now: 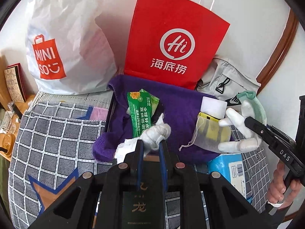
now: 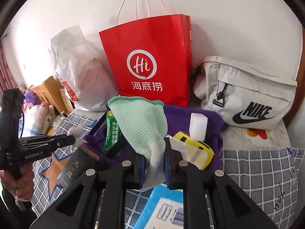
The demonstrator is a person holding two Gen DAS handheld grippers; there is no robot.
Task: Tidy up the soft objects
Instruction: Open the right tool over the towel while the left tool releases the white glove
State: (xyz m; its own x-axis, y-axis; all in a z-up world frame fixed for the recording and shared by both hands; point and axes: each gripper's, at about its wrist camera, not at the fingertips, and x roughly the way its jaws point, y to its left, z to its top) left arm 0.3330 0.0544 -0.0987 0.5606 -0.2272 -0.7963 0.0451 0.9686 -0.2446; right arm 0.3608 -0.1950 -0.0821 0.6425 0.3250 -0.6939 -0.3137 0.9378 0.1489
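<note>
A purple towel (image 1: 177, 103) lies on the checked bedspread in front of a red paper bag (image 1: 171, 38). On it lie a green packet (image 1: 141, 112), a white block (image 1: 214, 106) and a yellow item in a mesh pouch (image 1: 211, 131). My left gripper (image 1: 151, 143) is shut on a knotted white cloth (image 1: 156, 133) above the towel's front edge. My right gripper (image 2: 154, 152) is shut on a white glove with a mint-green cuff (image 2: 141, 122); in the left wrist view the glove (image 1: 238, 126) hangs at the right over the pouch.
A white Miniso plastic bag (image 1: 66, 43) stands left of the red bag, a grey Nike bag (image 2: 247, 95) right of it. A dark box with gold characters (image 2: 76, 168) and a blue tissue pack (image 1: 228, 164) lie near the front. A wooden shelf (image 1: 9, 95) stands at the left.
</note>
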